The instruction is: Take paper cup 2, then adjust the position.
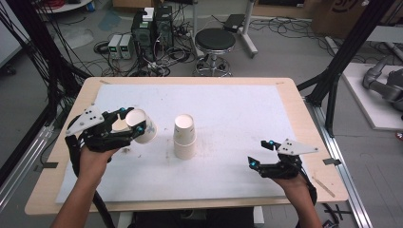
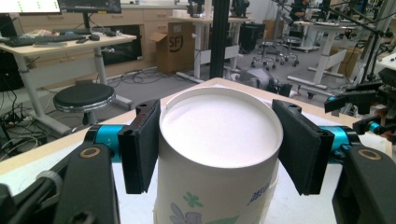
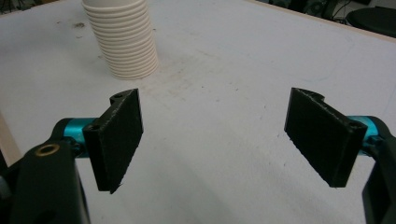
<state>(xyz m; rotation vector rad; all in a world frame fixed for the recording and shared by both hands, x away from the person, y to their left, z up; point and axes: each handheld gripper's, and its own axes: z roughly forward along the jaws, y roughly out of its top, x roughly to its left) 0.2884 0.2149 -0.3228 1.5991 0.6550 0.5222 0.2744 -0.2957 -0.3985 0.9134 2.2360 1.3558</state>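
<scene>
Paper cup [image 1: 141,126], white with a floral print, sits clamped between the jaws of the left gripper [image 1: 127,124], lifted over the left part of the white-covered counter [image 1: 237,114] and tilted so one round end faces the high view. Near the counter's middle stands a stack of cups [image 1: 184,137], upside down. The right gripper [image 1: 259,153] hovers low at the right, jaws spread wide and holding nothing.

Behind your table: floor clutter and lab furniture.
You have a black round stool [image 1: 215,40] just past the far edge, computer towers [image 1: 153,26] amid tangled cables [image 1: 119,66] to its left, and a cardboard box [image 2: 174,45] by desks in the left gripper view.
</scene>
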